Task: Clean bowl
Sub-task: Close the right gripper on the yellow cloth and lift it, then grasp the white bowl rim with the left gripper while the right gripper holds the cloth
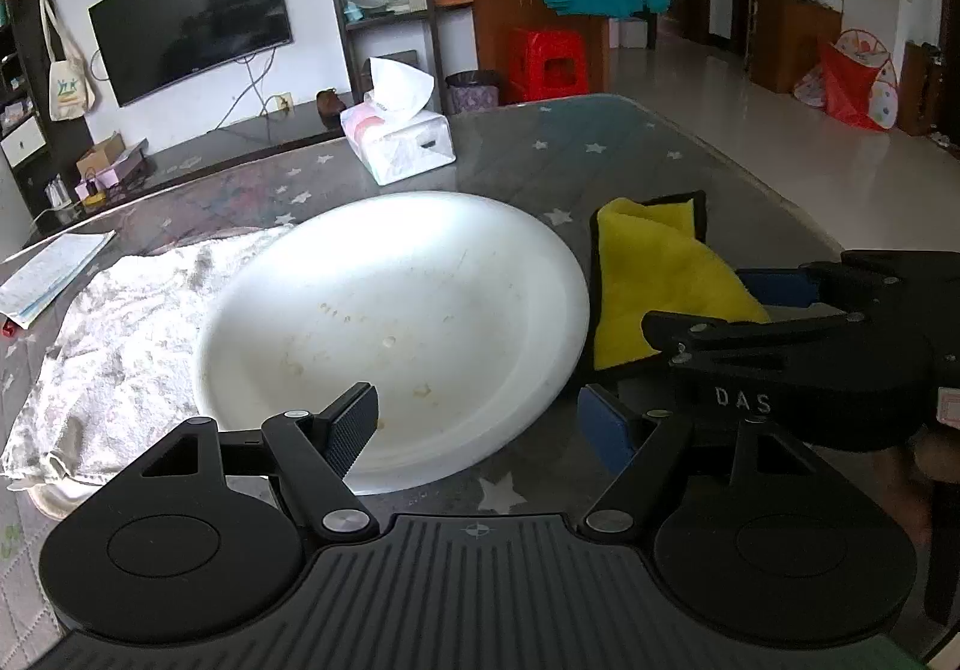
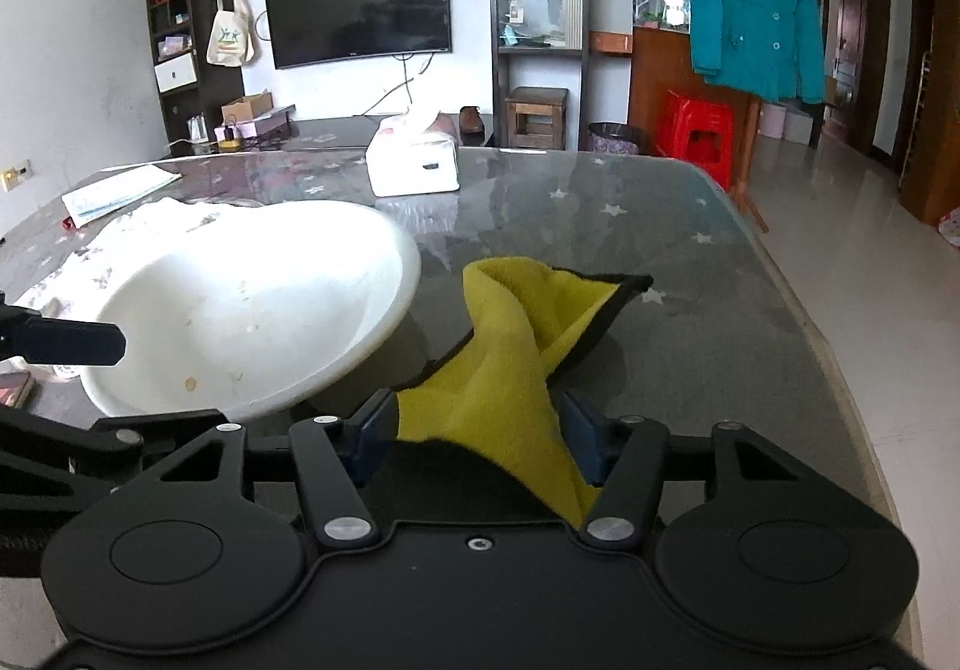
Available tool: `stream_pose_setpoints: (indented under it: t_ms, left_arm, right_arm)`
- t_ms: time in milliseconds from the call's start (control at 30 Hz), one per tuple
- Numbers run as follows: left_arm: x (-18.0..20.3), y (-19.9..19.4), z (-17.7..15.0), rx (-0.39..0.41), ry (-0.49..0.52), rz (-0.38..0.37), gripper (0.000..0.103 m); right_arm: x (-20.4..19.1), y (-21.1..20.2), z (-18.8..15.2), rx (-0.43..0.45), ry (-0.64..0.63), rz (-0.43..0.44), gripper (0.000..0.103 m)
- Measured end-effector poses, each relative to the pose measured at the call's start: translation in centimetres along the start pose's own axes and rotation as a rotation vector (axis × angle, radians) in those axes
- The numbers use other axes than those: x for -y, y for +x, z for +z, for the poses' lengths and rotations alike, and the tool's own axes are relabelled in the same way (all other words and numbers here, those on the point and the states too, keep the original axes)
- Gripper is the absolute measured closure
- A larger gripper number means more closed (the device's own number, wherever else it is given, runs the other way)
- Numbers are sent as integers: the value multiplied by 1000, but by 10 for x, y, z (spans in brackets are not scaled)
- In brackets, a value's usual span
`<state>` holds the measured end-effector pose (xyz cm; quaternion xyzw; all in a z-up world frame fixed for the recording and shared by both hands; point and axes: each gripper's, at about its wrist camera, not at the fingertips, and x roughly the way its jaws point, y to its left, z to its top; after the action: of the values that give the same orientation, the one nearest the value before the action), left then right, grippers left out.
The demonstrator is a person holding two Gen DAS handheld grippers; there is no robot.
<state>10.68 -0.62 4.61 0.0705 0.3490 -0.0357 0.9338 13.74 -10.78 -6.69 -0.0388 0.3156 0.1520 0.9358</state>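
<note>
A wide white bowl (image 1: 393,334) was seen on the grey star-patterned table (image 1: 630,154), with its left side resting on a crumpled white towel (image 1: 120,346). Brownish stains were noticed on the inner surface of the bowl. The left gripper (image 1: 483,421) was held at the near edge of the bowl with its jaws spread apart; one finger was placed over the inside of the bowl and the other just outside the rim, and nothing was pinched. A yellow cloth (image 2: 510,370) with a dark edge was gripped by the right gripper (image 2: 477,439), whose jaws were pressed onto its lower part, while the upper part of the cloth was standing up in folds. The cloth was located just to the right of the bowl. A tissue box (image 1: 399,142) was placed at the far side of the table, and some papers (image 1: 51,274) were lying at the far left.
</note>
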Motion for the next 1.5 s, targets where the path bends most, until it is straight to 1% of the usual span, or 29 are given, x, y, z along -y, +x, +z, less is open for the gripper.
stream_pose_setpoints:
  t_ms: [100,267,300,333,400,433,500,533,600,633,767,1033,1500]
  left_arm:
    - [2,0,-1,1,-2,-6,28]
    - [2,3,-1,-6,2,-8,28]
    - [2,3,-1,-6,2,-9,28]
    - [2,4,-1,-6,3,-9,28]
    - [2,4,-1,-7,4,-10,28]
    - [2,5,-1,-7,5,-11,28]
    - [3,7,0,-9,8,-12,28]
    - [4,7,0,-10,10,-14,28]
    - [5,9,0,-11,15,-19,28]
    - [6,10,0,-12,16,-19,28]
    - [7,13,1,-17,19,-22,28]
    - [12,21,2,-25,41,-31,29]
    - [20,35,3,-29,68,-50,30]
  right_arm:
    - [2,7,1,-13,20,7,40]
    - [0,19,3,-39,-3,10,41]
    - [0,20,2,-41,-8,8,43]
    - [0,21,2,-43,-13,5,47]
    - [0,24,1,-54,-19,10,51]
    - [0,24,1,-57,-21,13,55]
    - [3,25,0,-59,-21,19,56]
    - [4,26,0,-59,-21,22,59]
    - [5,26,0,-58,-25,22,62]
    - [6,26,0,-57,-30,25,66]
    - [8,21,0,-54,-36,30,73]
    - [18,10,-5,-51,-35,12,77]
    - [38,-21,-27,-62,3,-27,78]
